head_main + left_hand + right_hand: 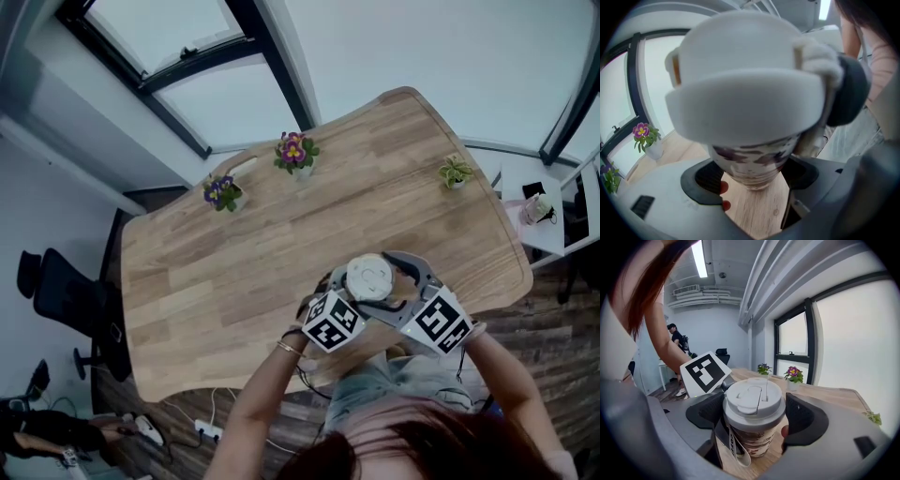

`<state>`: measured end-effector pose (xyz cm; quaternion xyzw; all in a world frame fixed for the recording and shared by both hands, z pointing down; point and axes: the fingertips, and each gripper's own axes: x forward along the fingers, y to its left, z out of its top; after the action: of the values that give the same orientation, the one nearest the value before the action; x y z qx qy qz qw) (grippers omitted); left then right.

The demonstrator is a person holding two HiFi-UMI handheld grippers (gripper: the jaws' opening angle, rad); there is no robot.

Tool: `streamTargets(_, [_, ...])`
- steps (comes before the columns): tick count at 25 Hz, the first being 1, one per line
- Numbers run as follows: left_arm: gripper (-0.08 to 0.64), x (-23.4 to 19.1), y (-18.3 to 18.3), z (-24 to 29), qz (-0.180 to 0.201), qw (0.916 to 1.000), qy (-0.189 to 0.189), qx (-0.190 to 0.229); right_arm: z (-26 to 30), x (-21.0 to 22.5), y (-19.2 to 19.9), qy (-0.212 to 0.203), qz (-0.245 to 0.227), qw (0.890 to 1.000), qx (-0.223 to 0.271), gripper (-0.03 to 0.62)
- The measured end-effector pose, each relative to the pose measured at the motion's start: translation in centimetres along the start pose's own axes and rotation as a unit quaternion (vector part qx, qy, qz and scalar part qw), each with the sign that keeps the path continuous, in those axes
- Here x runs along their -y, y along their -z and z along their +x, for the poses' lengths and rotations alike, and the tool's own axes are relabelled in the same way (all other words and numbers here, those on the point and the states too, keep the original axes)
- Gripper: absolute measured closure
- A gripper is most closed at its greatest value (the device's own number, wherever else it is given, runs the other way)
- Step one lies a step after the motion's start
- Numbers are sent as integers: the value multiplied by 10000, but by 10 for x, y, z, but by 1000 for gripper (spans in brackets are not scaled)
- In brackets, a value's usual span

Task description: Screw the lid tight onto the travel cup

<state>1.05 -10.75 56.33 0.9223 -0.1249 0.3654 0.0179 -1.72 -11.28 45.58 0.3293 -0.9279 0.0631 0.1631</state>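
Note:
The travel cup (pixel 752 439), brown-patterned with a white lid (pixel 752 404), stands near the front edge of the wooden table (pixel 234 272). My right gripper (pixel 754 414) is shut on the lid, one dark pad on each side of its rim. In the left gripper view the lid (pixel 740 89) looms large and close. Below it, the cup body (pixel 750 166) sits between the pads of my left gripper (pixel 752 177), which is shut on it. In the head view both marker cubes (pixel 333 322) flank the lid (pixel 370 277). A strap (pixel 735 446) hangs down the cup's side.
Two pots of purple flowers (pixel 295 152) (pixel 223 192) and a small green plant (pixel 456 172) stand along the table's far edge. A black chair (pixel 56 292) is at the left and a white side table (pixel 544 214) at the right. A person (pixel 675 341) stands far back.

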Motion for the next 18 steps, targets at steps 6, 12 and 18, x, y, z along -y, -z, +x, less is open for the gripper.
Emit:
streamTargets(6, [199, -1, 0, 0, -98, 9999, -107, -37, 0, 0, 0, 71, 87, 9999, -5, 207])
streamTargets(12, [201, -1, -1, 1, -252, 9992, -308, 43, -1, 0, 2, 162, 178, 9997, 9, 207])
streamTargets(18, [200, -3, -1, -1, -360, 9973, -630, 67, -2, 1, 2, 277, 159, 9995, -17, 207])
